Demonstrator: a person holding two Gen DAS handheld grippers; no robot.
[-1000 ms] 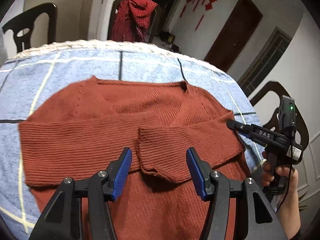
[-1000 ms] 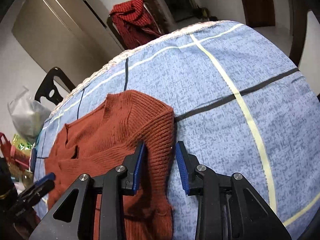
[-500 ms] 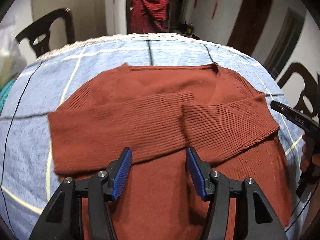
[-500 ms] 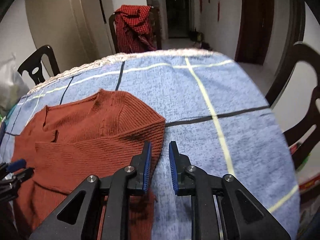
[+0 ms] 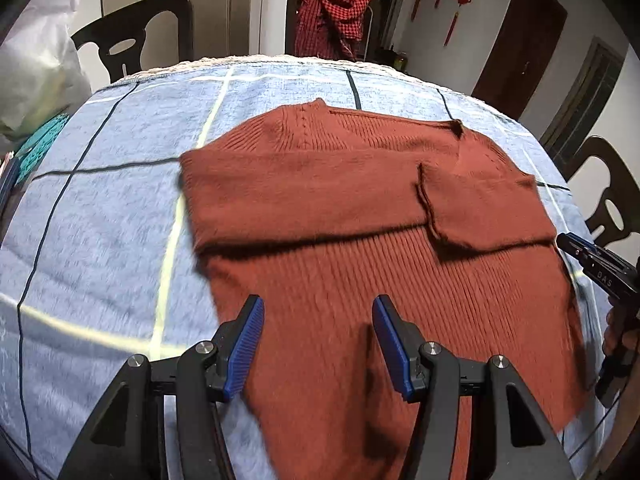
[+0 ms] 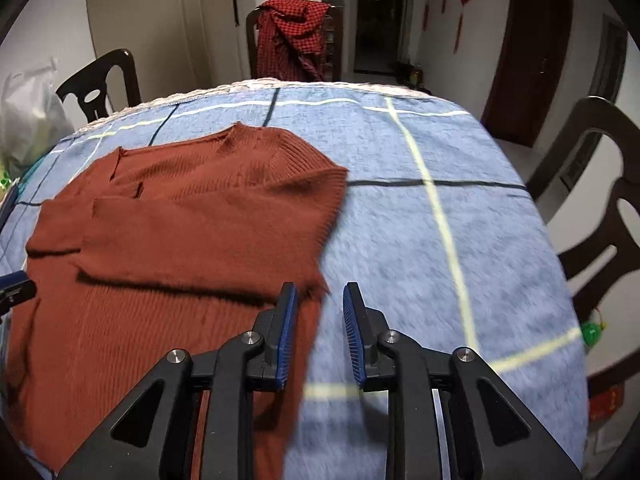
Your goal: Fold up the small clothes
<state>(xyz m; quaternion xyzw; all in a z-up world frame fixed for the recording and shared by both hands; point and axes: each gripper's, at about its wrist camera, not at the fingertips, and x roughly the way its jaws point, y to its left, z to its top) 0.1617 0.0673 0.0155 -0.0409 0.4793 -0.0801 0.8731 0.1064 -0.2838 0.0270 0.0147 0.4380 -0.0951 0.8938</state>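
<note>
A rust-red knit sweater (image 5: 360, 208) lies flat on the blue checked tablecloth (image 5: 100, 220), both sleeves folded across its chest. It also shows in the right wrist view (image 6: 168, 240). My left gripper (image 5: 318, 340) is open and empty, hovering over the sweater's lower body. My right gripper (image 6: 318, 328) is open and empty, above the sweater's right side edge. The right gripper also shows in the left wrist view (image 5: 592, 268) at the sweater's right side.
Dark wooden chairs (image 6: 600, 216) stand around the table. One far chair carries a red checked garment (image 6: 294, 36). A white plastic bag (image 5: 32, 72) and a teal item (image 5: 44, 140) sit at the table's left edge.
Both grippers pulled back toward the near edge and turned. The right gripper's jaws opened wider and let go of the sweater's side. The right sleeve now lies folded over the chest.
</note>
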